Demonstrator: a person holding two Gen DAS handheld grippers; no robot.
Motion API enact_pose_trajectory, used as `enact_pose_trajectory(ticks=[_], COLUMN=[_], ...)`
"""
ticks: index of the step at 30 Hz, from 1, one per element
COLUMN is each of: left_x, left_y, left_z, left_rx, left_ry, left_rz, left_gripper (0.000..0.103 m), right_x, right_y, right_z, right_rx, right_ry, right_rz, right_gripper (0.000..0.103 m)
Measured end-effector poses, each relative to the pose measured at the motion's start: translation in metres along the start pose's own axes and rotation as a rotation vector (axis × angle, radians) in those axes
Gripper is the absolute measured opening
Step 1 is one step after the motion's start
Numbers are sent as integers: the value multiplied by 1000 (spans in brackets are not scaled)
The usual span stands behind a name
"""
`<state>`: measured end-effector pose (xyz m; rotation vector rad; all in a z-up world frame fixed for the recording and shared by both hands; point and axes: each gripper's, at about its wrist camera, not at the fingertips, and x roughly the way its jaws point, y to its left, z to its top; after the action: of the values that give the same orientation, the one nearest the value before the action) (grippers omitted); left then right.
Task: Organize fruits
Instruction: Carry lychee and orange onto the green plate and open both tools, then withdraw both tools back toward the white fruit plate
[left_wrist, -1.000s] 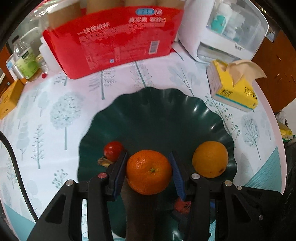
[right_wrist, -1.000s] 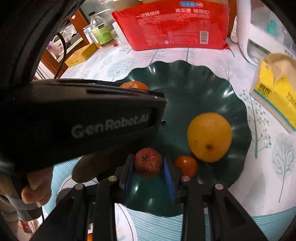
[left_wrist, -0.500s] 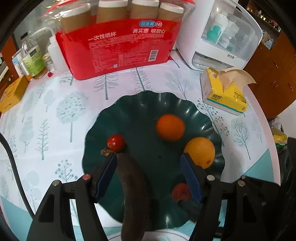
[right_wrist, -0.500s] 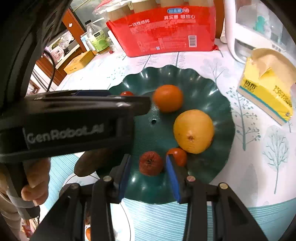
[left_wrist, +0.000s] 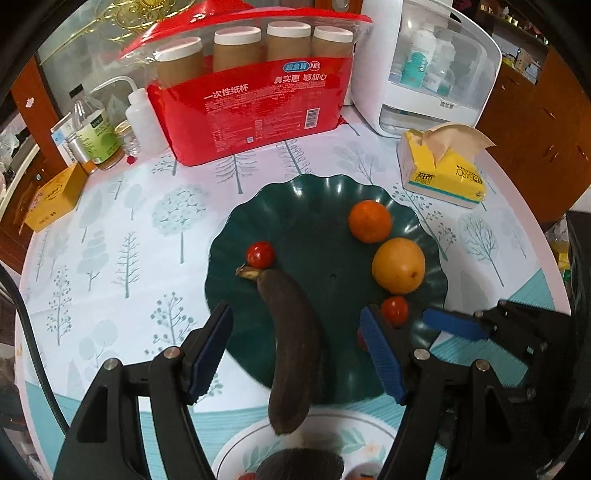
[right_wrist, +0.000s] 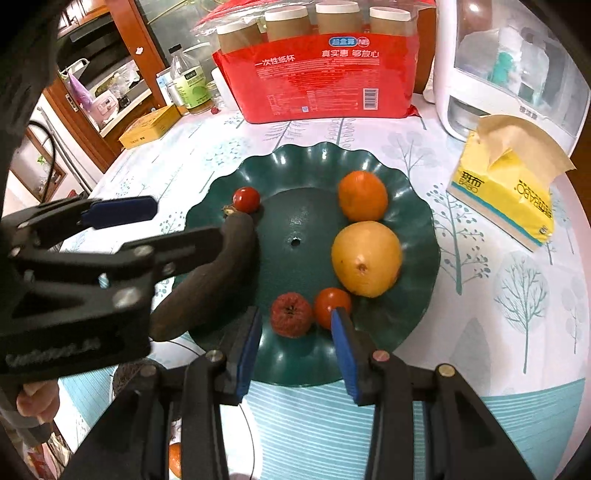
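Held the left gripper above the near side of the green plate, jaws wide, just been opening, gripping nothing. Straddled the dark banana with clear gaps to both pads. Left that banana lying with its stem on the plate beside a cherry tomato and its far end over the rim, onto a white patterned plate.

Kept the right gripper low at the plate's near edge, jaws partly apart (also just been opening). Framed the wrinkled red fruit between the blue pads without pressing on it. Placed a second tomato just beside that fruit, partly behind the right pad.

Set the mandarin and the larger yellow-orange fruit touching on the plate's right side. Stood the tissue box and the red pack of paper cups farther back on the tree-print cloth.
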<state>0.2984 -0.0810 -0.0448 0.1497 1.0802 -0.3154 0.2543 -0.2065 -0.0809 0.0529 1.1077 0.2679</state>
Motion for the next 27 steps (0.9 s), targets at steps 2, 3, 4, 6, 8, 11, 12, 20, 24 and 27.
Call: enact_pose_trajectory(ticks=[2,3,4,6,8,11,12,20,24,27], left_x=[-8,-12,-17,-27,-39,-60,-66,-124,-148,-161], left_y=[1,1,1,0,-2,-8,-9,-20,-24,-27], left_z=[-5,-7,-10,-15,-20,-27,-29,-50,-68,-85], left_rx=[3,4,8,17,28,45,49,78,71,75], left_ry=[-3,-5,-7,-14,-28,-55,-62,-139,-167,-189], left_rz=[6,9,9,4,7,17,18,32,22,30], left_gripper=[74,77,78,83,83,83,84,87,87,87], right_x=[-4,-6,-9,-15,-23,-35,-41,-91,-118,-133], right_y=[0,0,0,0,1,2,3,8,14,16], right_z=[-2,-2,-3,-4,-6,-10,-12,-29,-44,-58], right_rx=[4,6,6,7,8,10,11,-4,-27,-30], right_ry=[-3,-5,-8,-14,-23,-40,-48,-119,-161,-180], right_rz=[-7,-9,-10,-14,-18,-22,-25,-58,-68,-58], right_gripper=[40,40,40,40,40,40,40,40,40,40])
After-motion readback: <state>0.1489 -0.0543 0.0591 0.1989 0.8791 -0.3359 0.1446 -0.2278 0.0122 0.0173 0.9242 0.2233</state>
